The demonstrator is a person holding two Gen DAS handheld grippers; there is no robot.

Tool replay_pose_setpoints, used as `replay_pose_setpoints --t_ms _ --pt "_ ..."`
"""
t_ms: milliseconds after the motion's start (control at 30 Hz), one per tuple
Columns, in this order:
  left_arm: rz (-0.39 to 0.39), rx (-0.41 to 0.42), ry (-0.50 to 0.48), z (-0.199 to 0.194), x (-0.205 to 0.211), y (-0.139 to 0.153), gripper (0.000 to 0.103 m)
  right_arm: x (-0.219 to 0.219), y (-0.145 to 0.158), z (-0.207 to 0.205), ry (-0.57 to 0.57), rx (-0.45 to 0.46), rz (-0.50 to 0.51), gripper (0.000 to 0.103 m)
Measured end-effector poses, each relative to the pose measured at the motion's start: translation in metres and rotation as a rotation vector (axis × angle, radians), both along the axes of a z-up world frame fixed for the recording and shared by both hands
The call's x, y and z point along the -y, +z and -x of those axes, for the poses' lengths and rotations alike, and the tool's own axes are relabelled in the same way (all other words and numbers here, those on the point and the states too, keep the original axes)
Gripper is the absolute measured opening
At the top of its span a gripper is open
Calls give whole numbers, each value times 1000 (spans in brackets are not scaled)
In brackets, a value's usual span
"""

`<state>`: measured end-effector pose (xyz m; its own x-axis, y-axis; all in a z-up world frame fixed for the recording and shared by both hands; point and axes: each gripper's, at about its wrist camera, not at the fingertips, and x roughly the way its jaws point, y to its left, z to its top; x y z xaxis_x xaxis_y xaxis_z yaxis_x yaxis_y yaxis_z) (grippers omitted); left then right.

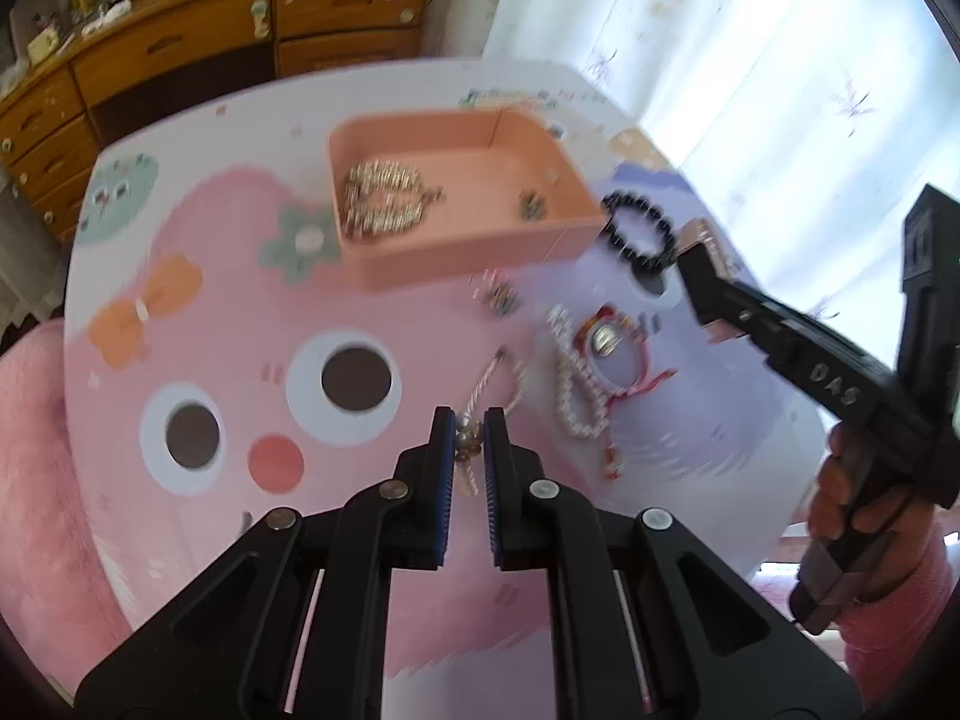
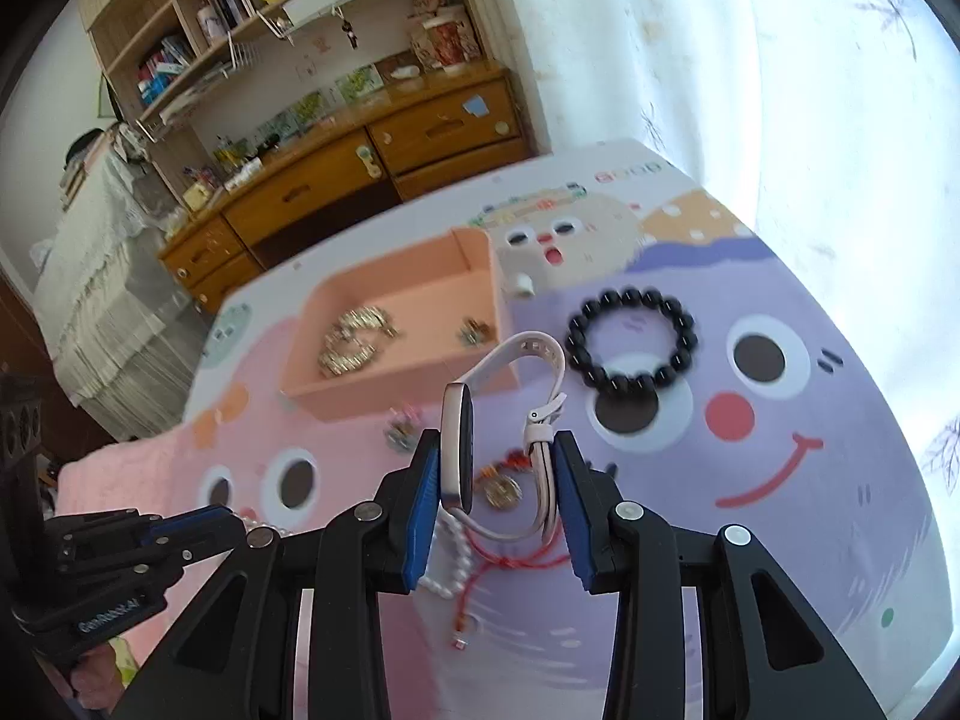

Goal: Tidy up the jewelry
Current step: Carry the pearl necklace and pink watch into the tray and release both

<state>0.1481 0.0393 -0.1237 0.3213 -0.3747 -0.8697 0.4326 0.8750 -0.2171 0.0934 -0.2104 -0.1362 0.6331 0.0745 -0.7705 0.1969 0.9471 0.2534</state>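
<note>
An orange tray (image 1: 480,252) (image 2: 414,372) sits on the cartoon mat and holds a gold chain (image 1: 384,198) (image 2: 354,339) and a small earring (image 1: 531,206) (image 2: 474,333). My left gripper (image 1: 468,450) is shut on a beaded cord necklace (image 1: 480,387) near the mat. My right gripper (image 2: 495,474) is shut on a white wristwatch (image 2: 459,450) held above the mat; it shows at the right of the left wrist view (image 1: 708,276). A black bead bracelet (image 1: 639,231) (image 2: 633,348), a pearl bracelet (image 1: 576,384) (image 2: 450,558) and a red cord bracelet with a coin (image 1: 612,348) (image 2: 504,489) lie on the mat.
A small earring (image 1: 501,300) (image 2: 402,429) lies in front of the tray. A wooden dresser (image 1: 180,54) (image 2: 336,192) stands behind the table, shelves above it. White curtains (image 2: 720,60) hang at the right. A pink fuzzy cover (image 1: 36,480) is at the left.
</note>
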Motion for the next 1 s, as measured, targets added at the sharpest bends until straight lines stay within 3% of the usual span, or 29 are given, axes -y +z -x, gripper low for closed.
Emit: replay_pose_setpoints --t_ms 167,433,633,867,1000 --pt "32 41 -11 -13 1 46 7 -7 33 -12 34 52 -46 36" --pt "48 107 15 -45 14 94 7 -22 65 -43 71 92 -70 36" --pt "98 149 57 -76 32 112 7 -24 76 -70 104 114 -114 36" --pt "160 126 107 -116 48 112 7 -16 66 -107 134 89 -134 37" --pt "122 118 126 -135 59 100 7 -8 46 -130 164 41 -146 37"
